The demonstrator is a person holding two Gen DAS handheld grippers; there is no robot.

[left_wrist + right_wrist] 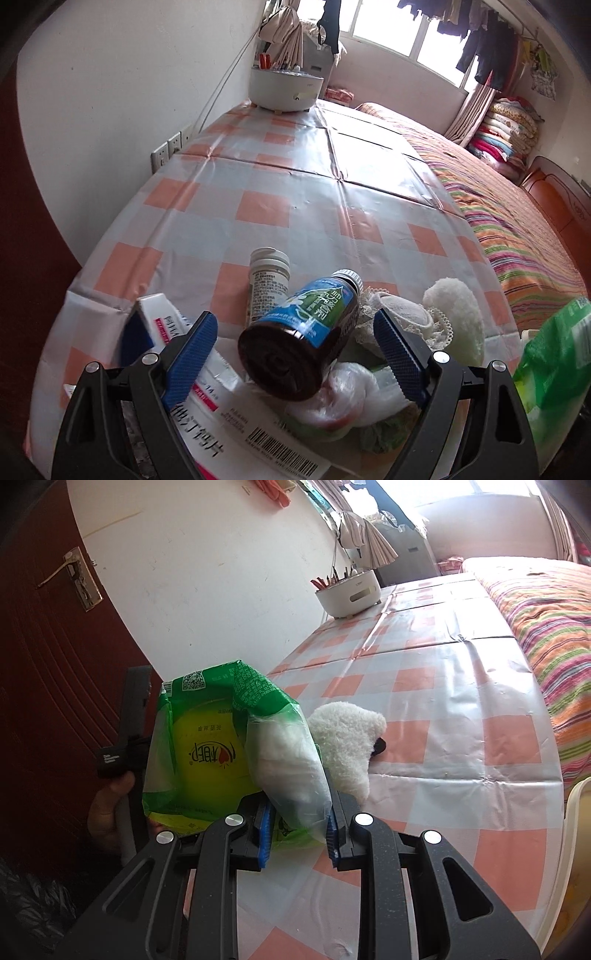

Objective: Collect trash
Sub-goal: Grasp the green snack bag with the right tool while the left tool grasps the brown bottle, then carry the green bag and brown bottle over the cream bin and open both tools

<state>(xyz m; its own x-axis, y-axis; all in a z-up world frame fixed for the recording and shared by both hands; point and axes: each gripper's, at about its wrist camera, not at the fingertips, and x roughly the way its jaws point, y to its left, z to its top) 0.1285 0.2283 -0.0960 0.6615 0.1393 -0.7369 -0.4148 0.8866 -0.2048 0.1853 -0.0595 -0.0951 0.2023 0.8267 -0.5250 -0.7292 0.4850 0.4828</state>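
Trash heaped at near edge of worktop [280,192]: brown bottle [303,336] on its side atop clear wrapper [343,398], white vial [266,280] upright just behind, pill boxes [207,398] underneath and to the left, lacy cloth [410,321] and fluffy toy [456,317] to the right. Left tool [295,350] spread wide, one pad either side of bottle, touching neither by the look of it. Right tool [300,830] clamped on green bag [207,746], pinched at a clear fold near its lower edge, bag mouth gaping upward beside toy.

Step in hand, as judged: bag held ready as the bin, bottle lined up for pickup. Next move calls for closing left tool across bottle's belly rather than its slick base, then lifting clear of wrapper and carrying over to bag mouth; calls also for right tool keeping that mouth open and steady.

Hard to make out: whether toy and cloth count as trash; what lies inside bag beyond pale wadding; how much of wrapper sits under bottle. Boxes cut off by lower frame edge and partly behind left pad. Bag seen only as green sliver at right edge in left view. Hand [107,808] on left tool's handle dim against dark door.
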